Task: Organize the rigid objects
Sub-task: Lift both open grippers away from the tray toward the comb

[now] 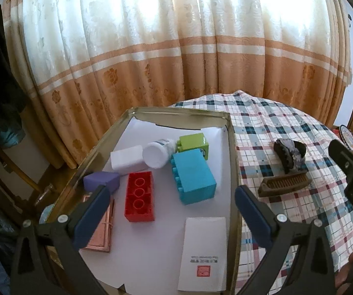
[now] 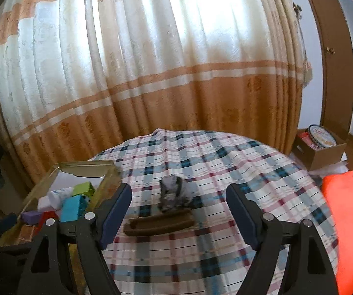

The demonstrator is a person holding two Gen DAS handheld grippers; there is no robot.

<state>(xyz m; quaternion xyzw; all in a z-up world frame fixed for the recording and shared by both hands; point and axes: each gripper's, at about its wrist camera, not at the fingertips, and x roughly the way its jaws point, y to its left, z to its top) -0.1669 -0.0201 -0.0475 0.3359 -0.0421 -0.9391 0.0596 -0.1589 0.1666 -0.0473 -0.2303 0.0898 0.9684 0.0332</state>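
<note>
A gold tin tray [image 1: 233, 162] lined with white paper holds a red brick [image 1: 139, 196], a blue brick [image 1: 193, 174], a green brick [image 1: 196, 142], a white bottle [image 1: 156, 153], a white block [image 1: 127, 159], a purple block [image 1: 101, 180], a copper box [image 1: 102, 228] and a white card [image 1: 204, 248]. My left gripper [image 1: 172, 209] is open and empty above the tray. A brown comb [image 2: 160, 223] and a grey rock [image 2: 172, 193] lie on the plaid cloth. My right gripper [image 2: 178, 211] is open and empty, just before the comb.
The plaid tablecloth [image 2: 250, 172] covers a round table in front of a curtain. The tray [image 2: 87, 167] stands at the table's left. A cardboard box [image 2: 321, 147] with a tin stands on the floor to the right. An orange cloth [image 2: 351, 209] lies at the right edge.
</note>
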